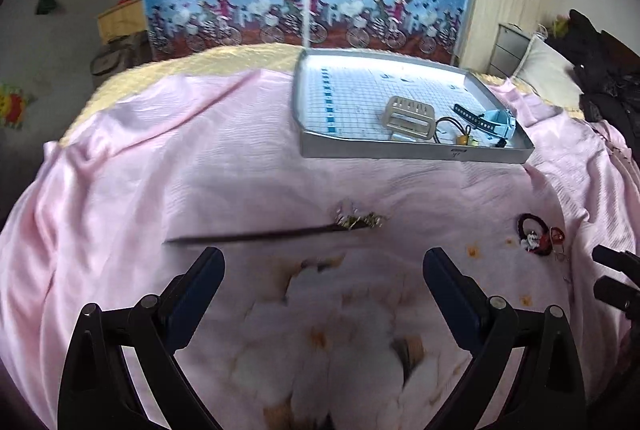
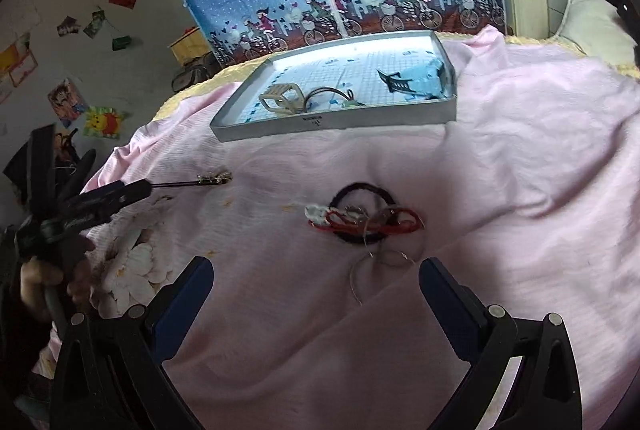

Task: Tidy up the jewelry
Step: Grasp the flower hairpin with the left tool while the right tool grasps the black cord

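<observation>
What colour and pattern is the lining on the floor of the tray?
Pale blue-white grid with darker blue marks on the tray floor; clearest in the left wrist view.

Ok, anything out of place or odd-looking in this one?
Yes. Outside the tray, a black hair tie, red cord and thin wire hoops lie tangled together on the pink sheet. A hairpin with a gold ornament lies loose too. Both grippers, left and right, are open and empty.
</observation>
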`<state>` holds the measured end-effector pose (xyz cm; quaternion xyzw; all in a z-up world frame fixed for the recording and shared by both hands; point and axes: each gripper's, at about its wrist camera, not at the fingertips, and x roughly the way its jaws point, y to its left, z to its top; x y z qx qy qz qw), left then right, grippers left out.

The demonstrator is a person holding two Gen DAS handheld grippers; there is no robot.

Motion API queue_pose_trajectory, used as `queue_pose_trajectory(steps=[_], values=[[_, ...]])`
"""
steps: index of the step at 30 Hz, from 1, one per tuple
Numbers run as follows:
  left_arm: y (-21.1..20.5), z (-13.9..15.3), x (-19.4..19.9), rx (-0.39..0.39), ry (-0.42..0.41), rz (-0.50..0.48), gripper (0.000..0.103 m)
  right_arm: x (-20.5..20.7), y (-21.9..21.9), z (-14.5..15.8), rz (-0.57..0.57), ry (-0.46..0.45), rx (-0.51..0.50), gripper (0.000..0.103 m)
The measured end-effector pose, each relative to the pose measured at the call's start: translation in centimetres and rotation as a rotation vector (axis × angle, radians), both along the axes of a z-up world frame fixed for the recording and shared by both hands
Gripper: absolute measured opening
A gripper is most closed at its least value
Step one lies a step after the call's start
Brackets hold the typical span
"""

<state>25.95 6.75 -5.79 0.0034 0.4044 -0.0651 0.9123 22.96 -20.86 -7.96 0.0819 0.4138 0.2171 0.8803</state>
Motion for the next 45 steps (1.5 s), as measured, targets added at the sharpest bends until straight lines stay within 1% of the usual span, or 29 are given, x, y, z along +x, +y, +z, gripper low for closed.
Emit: queue_pose_trajectory(steps=[4, 7, 8, 9, 11, 12, 13, 14, 15, 16, 17, 18, 20, 21, 22, 23, 24, 25, 26, 27, 29, 31, 33, 36, 38, 40, 44, 45], values=[[-0.4, -0.9, 2.8, 0.001, 0.072, -0.059, 0.097, 1.5, 0.8, -0.2, 0.031, 0.011, 0.012, 0.103], [-0.6, -1.6, 4.4, 0.009, 0.102, -0.098, 0.097, 2.5, 1.1, -0.5, 0.047, 0.019, 0.048, 0.102], [-0.7, -1.8, 5.0, 0.012, 0.108, -0.110, 0.097, 2.9, 1.3, -0.6, 0.053, 0.026, 0.060, 0.094], [-0.6, -1.9, 5.3, 0.011, 0.113, -0.120, 0.097, 3.6, 1.4, -0.7, 0.066, 0.038, 0.080, 0.088], [-0.7, -2.4, 6.4, 0.012, 0.142, -0.151, 0.097, 4.5, 1.6, -0.8, 0.079, 0.051, 0.101, 0.064], [-0.9, -2.6, 6.8, 0.016, 0.164, -0.166, 0.097, 5.1, 1.8, -1.0, 0.084, 0.069, 0.110, 0.058], [-1.0, -2.9, 7.5, 0.022, 0.193, -0.190, 0.096, 5.8, 2.0, -1.4, 0.085, 0.102, 0.117, 0.048], [-1.1, -3.1, 7.9, 0.033, 0.210, -0.208, 0.096, 6.3, 2.0, -1.8, 0.082, 0.127, 0.119, 0.045], [-1.3, -3.3, 8.4, 0.055, 0.225, -0.231, 0.096, 7.0, 2.1, -2.3, 0.079, 0.155, 0.123, 0.044], [-1.5, -3.4, 8.7, 0.072, 0.233, -0.250, 0.092, 7.3, 2.2, -2.5, 0.073, 0.167, 0.113, 0.042], [-1.6, -3.5, 9.0, 0.091, 0.243, -0.269, 0.085, 7.7, 2.3, -2.5, 0.063, 0.173, 0.094, 0.040], [-1.8, -3.5, 9.3, 0.108, 0.252, -0.283, 0.082, 8.0, 2.4, -2.5, 0.052, 0.171, 0.070, 0.040], [-2.0, -3.9, 9.7, 0.137, 0.284, -0.311, 0.071, 8.5, 2.5, -2.4, 0.040, 0.167, 0.043, 0.040], [-2.1, -4.2, 9.9, 0.146, 0.303, -0.325, 0.068, 8.8, 2.6, -2.5, 0.031, 0.174, 0.020, 0.040], [-2.2, -4.5, 10.0, 0.158, 0.325, -0.341, 0.062, 9.1, 2.7, -2.7, 0.027, 0.183, 0.002, 0.040], [-2.4, -4.7, 9.9, 0.170, 0.342, -0.357, 0.057, 9.2, 2.7, -3.0, 0.026, 0.189, -0.001, 0.040], [-2.6, -4.9, 9.8, 0.181, 0.356, -0.370, 0.055, 9.5, 2.7, -3.3, 0.026, 0.202, -0.003, 0.040], [-2.9, -5.1, 9.7, 0.185, 0.366, -0.381, 0.051, 9.6, 2.7, -3.6, 0.033, 0.218, 0.009, 0.040], [-3.0, -5.1, 9.7, 0.175, 0.374, -0.384, 0.046, 9.7, 2.6, -3.8, 0.038, 0.225, 0.020, 0.040], [-3.0, -5.1, 9.8, 0.154, 0.399, -0.382, 0.043, 9.7, 2.6, -4.0, 0.046, 0.235, 0.035, 0.040], [-3.0, -5.2, 10.2, 0.098, 0.467, -0.361, 0.042, 9.8, 2.6, -4.2, 0.068, 0.246, 0.067, 0.040], [-2.5, -5.3, 10.9, 0.036, 0.530, -0.314, 0.040, 9.7, 2.5, -4.3, 0.087, 0.254, 0.103, 0.040], [-2.0, -5.4, 11.5, -0.031, 0.583, -0.267, 0.037, 9.8, 2.2, -4.4, 0.095, 0.257, 0.139, 0.040], [-1.7, -5.4, 11.8, -0.080, 0.625, -0.212, 0.033, 9.8, 1.5, -4.4, 0.097, 0.268, 0.196, 0.040], [-1.7, -5.1, 11.8, -0.094, 0.635, -0.198, 0.032, 9.7, 1.4, -4.3, 0.087, 0.270, 0.202, 0.038], [-2.0, -5.0, 11.9, -0.087, 0.631, -0.185, 0.032, 9.7, 1.4, -4.2, 0.068, 0.257, 0.173, 0.038], [-2.7, -5.4, 12.0, -0.082, 0.602, -0.174, 0.031, 10.3, 2.0, -4.5, 0.049, 0.233, 0.105, 0.030], [-2.8, -5.6, 12.0, -0.080, 0.592, -0.177, 0.029, 10.6, 2.2, -4.6, 0.048, 0.229, 0.103, 0.027]])
